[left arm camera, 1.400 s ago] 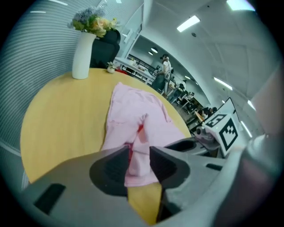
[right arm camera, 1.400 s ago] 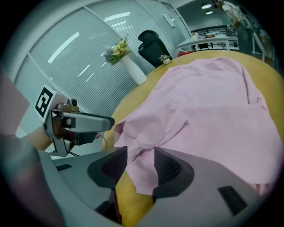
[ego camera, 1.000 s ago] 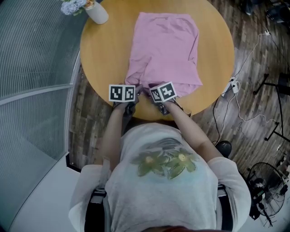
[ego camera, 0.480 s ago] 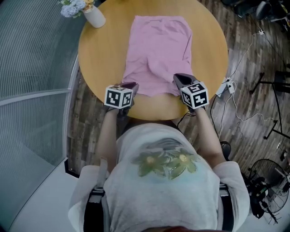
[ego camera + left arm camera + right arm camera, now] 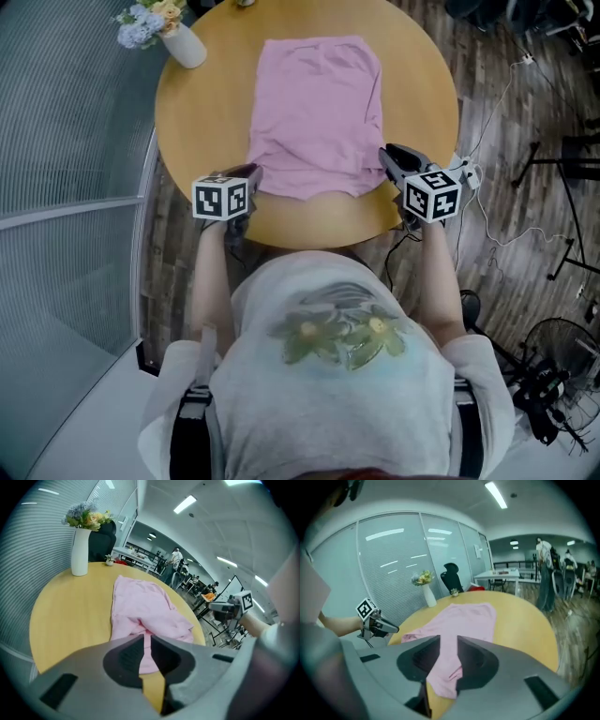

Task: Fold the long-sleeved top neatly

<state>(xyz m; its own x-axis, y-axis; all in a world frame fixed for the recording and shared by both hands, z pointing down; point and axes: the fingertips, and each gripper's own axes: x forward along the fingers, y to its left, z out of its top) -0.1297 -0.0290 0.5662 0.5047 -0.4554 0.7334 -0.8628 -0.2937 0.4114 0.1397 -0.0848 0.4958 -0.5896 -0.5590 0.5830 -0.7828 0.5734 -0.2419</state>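
Note:
The pink long-sleeved top (image 5: 317, 103) lies on the round wooden table (image 5: 202, 112) as a long rectangle, sleeves tucked in. My left gripper (image 5: 253, 172) is at the hem's near left corner. Its jaws stand almost together with a ridge of pink cloth (image 5: 143, 625) drawn up into them, so it looks shut on the hem. My right gripper (image 5: 389, 155) hovers just off the hem's near right corner. Its jaws have just been opening and stand slightly apart with nothing between them. The top (image 5: 464, 620) shows beyond them.
A white vase of flowers (image 5: 183, 42) stands at the table's far left edge. A slatted glass wall runs along the left. Cables and a power strip (image 5: 473, 173) lie on the wood floor to the right, and a fan (image 5: 553, 366) stands further back.
The right gripper swung from the middle of the hem out to its right corner and rose. The left gripper shifted left and lifted a little.

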